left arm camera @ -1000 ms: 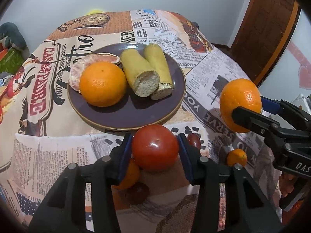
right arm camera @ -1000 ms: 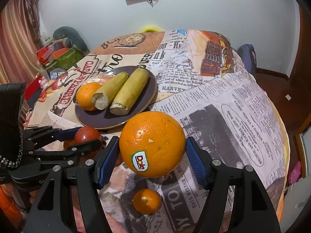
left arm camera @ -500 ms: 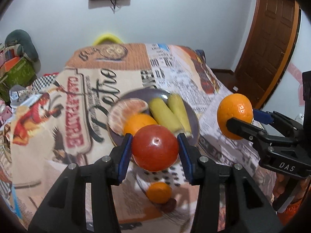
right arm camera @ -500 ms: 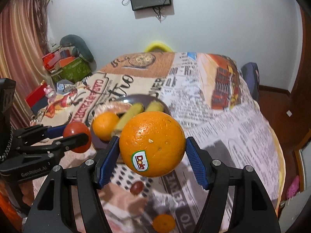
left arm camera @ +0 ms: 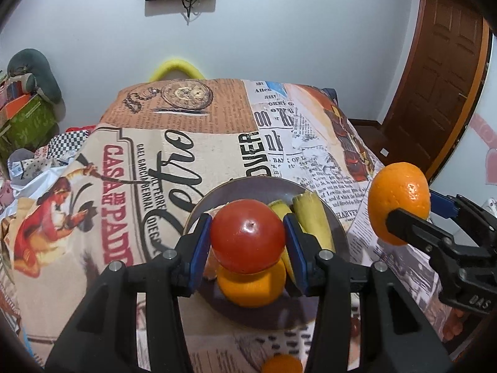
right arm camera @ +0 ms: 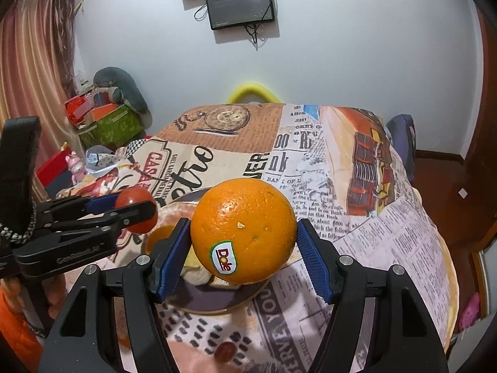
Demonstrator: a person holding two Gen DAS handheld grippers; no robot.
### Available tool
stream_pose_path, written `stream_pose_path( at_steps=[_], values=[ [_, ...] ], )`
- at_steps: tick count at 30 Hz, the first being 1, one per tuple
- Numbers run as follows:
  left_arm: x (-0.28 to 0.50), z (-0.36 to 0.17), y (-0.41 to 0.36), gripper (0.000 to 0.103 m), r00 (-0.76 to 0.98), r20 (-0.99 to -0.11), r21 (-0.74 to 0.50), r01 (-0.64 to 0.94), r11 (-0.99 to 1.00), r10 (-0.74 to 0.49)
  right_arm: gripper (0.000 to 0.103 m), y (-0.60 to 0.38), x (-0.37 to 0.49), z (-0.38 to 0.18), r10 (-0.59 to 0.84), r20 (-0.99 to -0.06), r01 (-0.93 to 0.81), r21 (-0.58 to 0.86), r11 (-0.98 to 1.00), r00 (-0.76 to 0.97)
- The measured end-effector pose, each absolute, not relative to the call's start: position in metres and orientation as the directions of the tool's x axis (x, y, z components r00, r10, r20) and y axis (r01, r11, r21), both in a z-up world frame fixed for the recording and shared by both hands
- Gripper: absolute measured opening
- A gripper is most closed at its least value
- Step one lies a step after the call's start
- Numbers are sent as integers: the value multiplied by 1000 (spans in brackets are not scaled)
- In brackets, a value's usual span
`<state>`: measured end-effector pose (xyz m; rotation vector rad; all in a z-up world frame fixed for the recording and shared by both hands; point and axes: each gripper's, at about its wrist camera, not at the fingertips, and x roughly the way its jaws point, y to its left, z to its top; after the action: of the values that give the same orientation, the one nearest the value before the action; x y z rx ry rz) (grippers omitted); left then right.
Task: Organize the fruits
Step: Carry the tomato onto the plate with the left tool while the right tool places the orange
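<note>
Both tongs are loaded and held up over the near edge of the tabletop point(left arm camera: 217, 118), which wears a cloth printed like old newspapers. Right tongs point(right arm camera: 243, 256) are clamped on the big orange point(right arm camera: 243, 230), blue pads pressed to either side of it, its sticker facing me. Left tongs point(left arm camera: 247, 245) are clamped on the smaller red tomato point(left arm camera: 248, 235), held just as squarely between the pads.

Below them sits the dark plate point(left arm camera: 337, 223), already carrying a second orange point(left arm camera: 251, 289), two yellowish cut pieces point(left arm camera: 312, 217) lying side by side, and something pale and shell-like at its left rim, mostly hidden behind the tongs.

So the sorting looks partly done, to my eye: some fruit is on the plate, two pieces are in the air above it and have yet to be set down. A small mandarin point(left arm camera: 281, 363) and a little dark red fruit point(right arm camera: 225, 352) lie loose on the cloth near the front edge, so those are left as well.
</note>
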<state>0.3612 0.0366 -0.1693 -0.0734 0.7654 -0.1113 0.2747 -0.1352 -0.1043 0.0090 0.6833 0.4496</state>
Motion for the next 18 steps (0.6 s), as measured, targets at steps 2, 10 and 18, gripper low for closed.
stream_pose_path(
  at_steps=[2,10,18],
  values=[
    [370,-174,35,46,708,-694,-107,74,991,-128,65,-134,278,-105,401,-610,-398,149,905,683],
    [393,-190,30,47,689,-716,-86,79,993,-117,65,-129,289,-111,402,-618,-404,145,903,676],
    [385,-179,42,52,716,-688,-89,75,993,-115,65,-121,296,-115,404,-631,-407,149,901,663]
  ],
)
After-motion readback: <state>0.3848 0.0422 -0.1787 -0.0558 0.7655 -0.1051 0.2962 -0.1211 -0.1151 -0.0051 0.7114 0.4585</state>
